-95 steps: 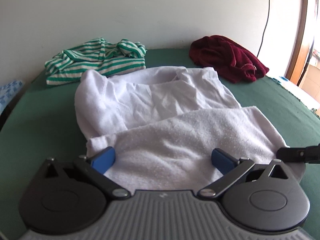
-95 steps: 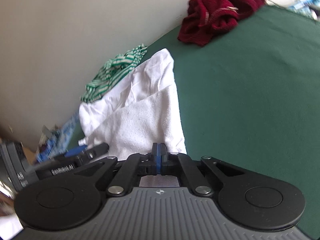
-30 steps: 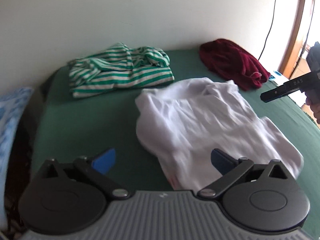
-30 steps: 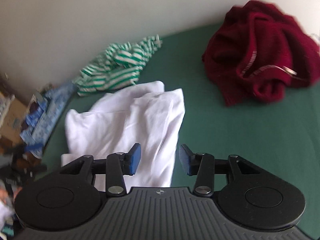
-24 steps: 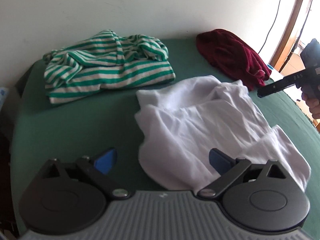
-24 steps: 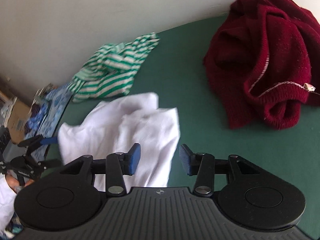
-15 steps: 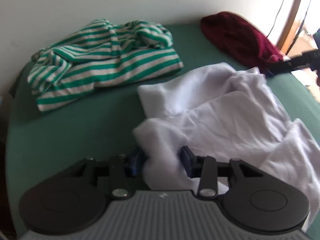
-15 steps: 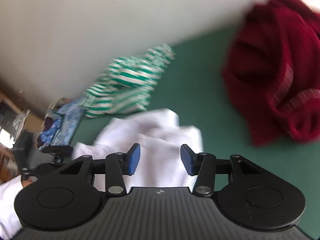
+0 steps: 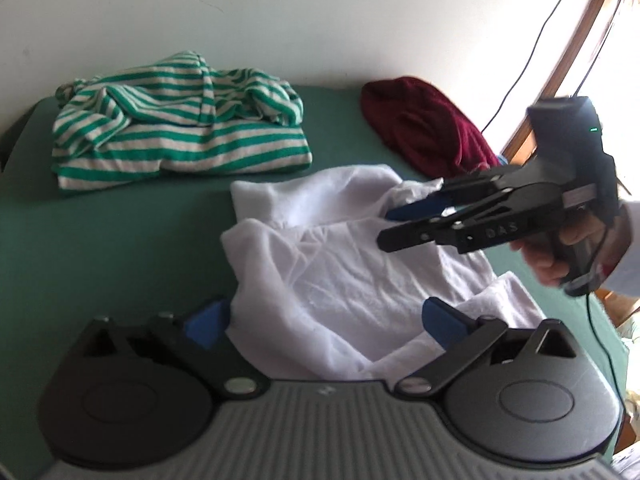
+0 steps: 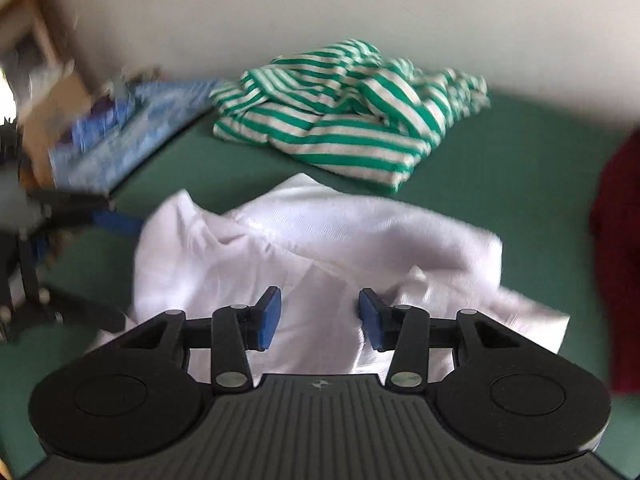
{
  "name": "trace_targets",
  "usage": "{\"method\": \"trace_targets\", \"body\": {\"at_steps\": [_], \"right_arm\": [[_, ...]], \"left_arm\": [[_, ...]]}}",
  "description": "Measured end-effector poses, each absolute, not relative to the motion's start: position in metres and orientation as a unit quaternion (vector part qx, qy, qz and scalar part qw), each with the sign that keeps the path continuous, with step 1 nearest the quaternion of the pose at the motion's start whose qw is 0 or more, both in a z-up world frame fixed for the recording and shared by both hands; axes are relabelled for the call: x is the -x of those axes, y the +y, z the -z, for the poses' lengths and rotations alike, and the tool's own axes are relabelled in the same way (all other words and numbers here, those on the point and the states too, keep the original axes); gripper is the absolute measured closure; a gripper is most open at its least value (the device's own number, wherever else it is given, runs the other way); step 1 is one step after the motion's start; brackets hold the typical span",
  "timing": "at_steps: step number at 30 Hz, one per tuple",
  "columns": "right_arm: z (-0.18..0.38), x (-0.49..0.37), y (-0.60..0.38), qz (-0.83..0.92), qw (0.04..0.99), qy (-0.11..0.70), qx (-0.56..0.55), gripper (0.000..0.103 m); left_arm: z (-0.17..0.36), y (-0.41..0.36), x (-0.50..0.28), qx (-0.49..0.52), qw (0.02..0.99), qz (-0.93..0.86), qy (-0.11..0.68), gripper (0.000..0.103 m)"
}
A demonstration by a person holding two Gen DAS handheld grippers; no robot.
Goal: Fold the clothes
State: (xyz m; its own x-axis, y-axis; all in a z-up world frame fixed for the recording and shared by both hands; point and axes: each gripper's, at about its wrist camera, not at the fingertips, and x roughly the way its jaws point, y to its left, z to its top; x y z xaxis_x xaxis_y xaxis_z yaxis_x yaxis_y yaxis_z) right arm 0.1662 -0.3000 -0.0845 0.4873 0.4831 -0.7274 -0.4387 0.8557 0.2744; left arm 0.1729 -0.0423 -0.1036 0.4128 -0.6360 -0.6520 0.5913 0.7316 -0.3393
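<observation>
Black left gripper (image 9: pixel 323 326) and right gripper (image 10: pixel 319 318), blue pads, silver screws

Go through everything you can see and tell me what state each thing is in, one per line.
white garment: crumpled, loosely folded, flat on the green surface
striped shirt: roughly folded, bunched on top
maroon garment: heaped, unfolded
left gripper: open, empty
right gripper: open, empty

Stood against a plain white wall (image 9: pixel 320 12): a green-covered surface (image 9: pixel 100 220). Bright daylight past a wooden window frame (image 9: pixel 568 56), crossed by a dark cable (image 9: pixel 532 52).
</observation>
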Motion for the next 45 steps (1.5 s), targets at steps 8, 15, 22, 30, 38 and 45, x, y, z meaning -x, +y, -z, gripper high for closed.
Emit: {"method": "trace_targets", "body": {"at_steps": [8,15,22,30,38,45], "right_arm": [[0.058,-0.143,-0.316,-0.280,0.884,0.370,-0.053,0.101],[0.083,-0.157,-0.312,-0.248,0.883,0.397,-0.039,0.071],[0.078,-0.139,-0.304,-0.248,0.895,0.369,-0.023,0.100],[0.089,-0.121,-0.324,-0.182,0.909,0.374,0.025,0.099],[0.085,-0.121,-0.333,-0.163,0.923,0.348,0.011,0.090],[0.056,-0.123,-0.309,-0.285,0.904,0.315,-0.054,0.070]], "left_arm": [[0.108,-0.051,-0.173,0.005,0.836,0.366,0.408,0.001],[0.109,-0.057,-0.174,0.001,0.835,0.364,0.412,0.001],[0.107,-0.063,-0.170,-0.021,0.838,0.362,0.408,0.001],[0.091,-0.055,-0.171,-0.011,0.859,0.352,0.373,0.001],[0.083,-0.080,-0.161,-0.027,0.832,0.426,0.354,0.001],[0.129,-0.080,-0.159,-0.044,0.828,0.376,0.413,0.001]]}}
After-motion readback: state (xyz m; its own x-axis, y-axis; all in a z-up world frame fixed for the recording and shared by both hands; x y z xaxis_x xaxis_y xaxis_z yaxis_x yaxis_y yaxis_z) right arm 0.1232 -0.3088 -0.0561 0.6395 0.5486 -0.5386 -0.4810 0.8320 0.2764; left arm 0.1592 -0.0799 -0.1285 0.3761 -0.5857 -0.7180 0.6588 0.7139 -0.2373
